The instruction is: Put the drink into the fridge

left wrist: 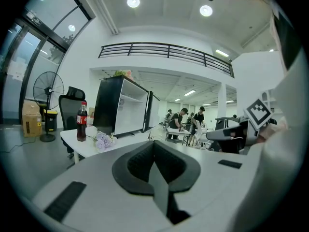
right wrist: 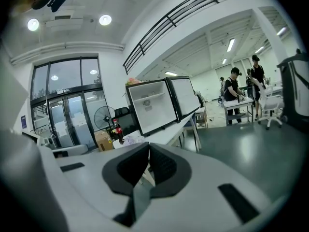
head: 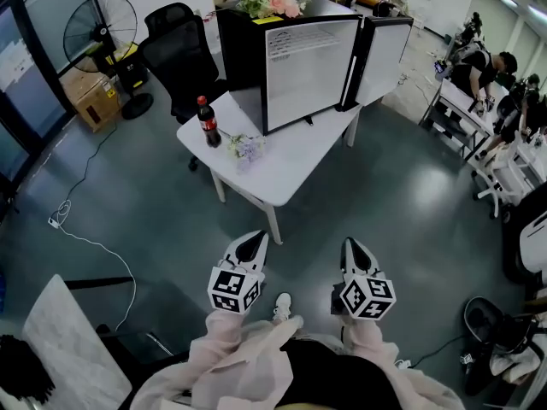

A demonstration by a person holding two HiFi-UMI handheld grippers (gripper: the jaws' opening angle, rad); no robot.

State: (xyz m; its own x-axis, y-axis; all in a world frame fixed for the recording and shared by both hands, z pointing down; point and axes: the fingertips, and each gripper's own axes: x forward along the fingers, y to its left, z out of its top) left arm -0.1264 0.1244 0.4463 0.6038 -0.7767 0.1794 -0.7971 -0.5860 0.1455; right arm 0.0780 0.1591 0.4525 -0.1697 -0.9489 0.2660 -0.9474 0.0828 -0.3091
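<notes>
Open floor (head: 359, 199) lies between person and fridge (head: 303, 71). Worktop (head: 286, 173) carries fridge, door (head: 382, 54) swung open at its right. Flower bunch (head: 245, 147) lies by fridge's front-left corner. Cola bottle (head: 208, 123) stands upright left of fridge, near bunch. Office chair (head: 175, 45) and fan (head: 101, 26) stand beyond, left of fridge. Left tongs (head: 254, 239) and right tongs (head: 353, 246) are well short of fridge, both closed together, gripping nothing.

White table (head: 286, 167) — open fridge (head: 308, 71), cola bottle (head: 208, 122), lilac flowers (head: 245, 148)

Fan (head: 101, 26), chair (head: 178, 51), flowers (head: 246, 147) (on table (head: 289, 166))
</notes>
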